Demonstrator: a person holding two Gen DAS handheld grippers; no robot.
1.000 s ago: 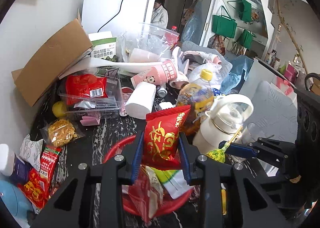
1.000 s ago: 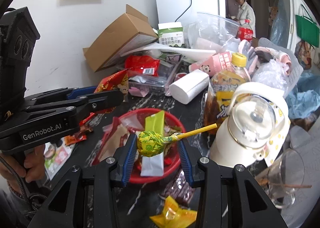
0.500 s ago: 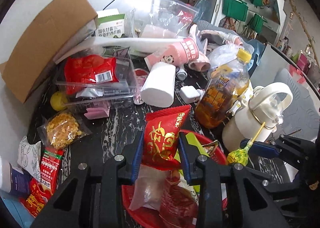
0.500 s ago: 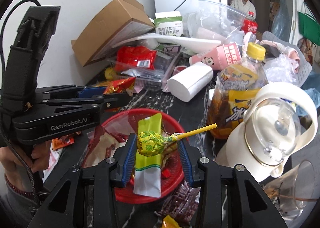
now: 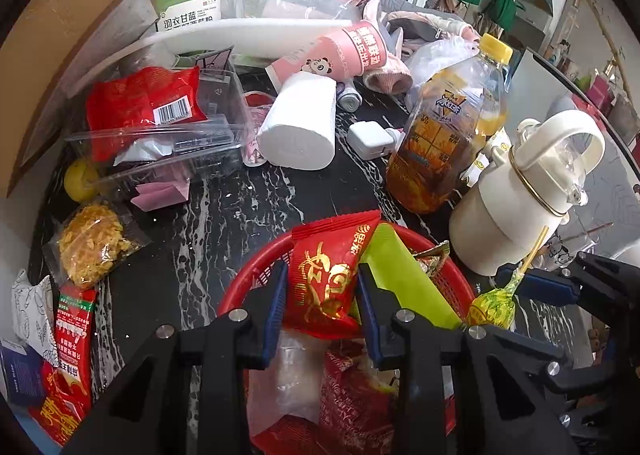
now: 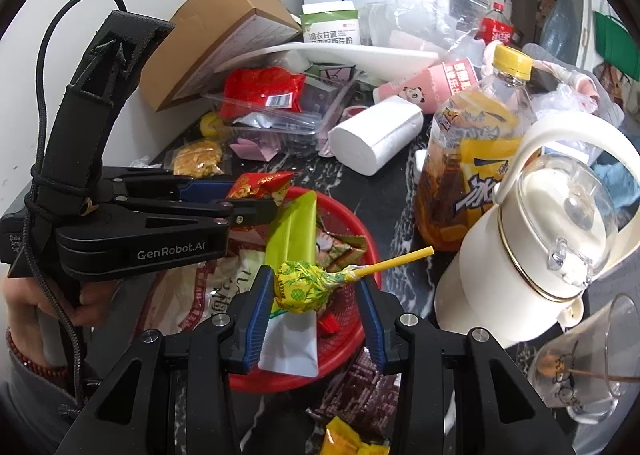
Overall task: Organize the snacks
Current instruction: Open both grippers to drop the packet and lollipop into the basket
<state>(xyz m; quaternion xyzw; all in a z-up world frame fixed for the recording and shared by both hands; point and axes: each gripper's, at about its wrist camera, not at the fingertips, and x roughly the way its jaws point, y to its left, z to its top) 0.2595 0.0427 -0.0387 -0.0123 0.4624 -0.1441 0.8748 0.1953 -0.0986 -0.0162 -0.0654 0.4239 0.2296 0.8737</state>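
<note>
A red mesh basket (image 5: 256,275) (image 6: 360,231) sits on the black marble table and holds several snack packets, among them a long green one (image 5: 404,279) (image 6: 292,231). My left gripper (image 5: 322,305) is shut on a red packet with gold print (image 5: 328,275) and holds it over the basket; it also shows from the side in the right wrist view (image 6: 260,211). My right gripper (image 6: 316,291) holds a yellow-green lollipop (image 6: 300,285) by its head over the basket's near rim, stick pointing right. The lollipop shows in the left wrist view too (image 5: 492,307).
A white kettle (image 6: 532,247) and an iced tea bottle (image 6: 472,159) stand right of the basket, with a glass cup (image 6: 588,359) nearer. Loose snacks (image 5: 90,239) lie left. A clear tray with a red bag (image 5: 148,103), a tissue roll (image 5: 300,127) and a cardboard box (image 6: 224,35) crowd the back.
Both grippers have moved forward and down over the red basket, each keeping its item. The basket now lies closer under both.
</note>
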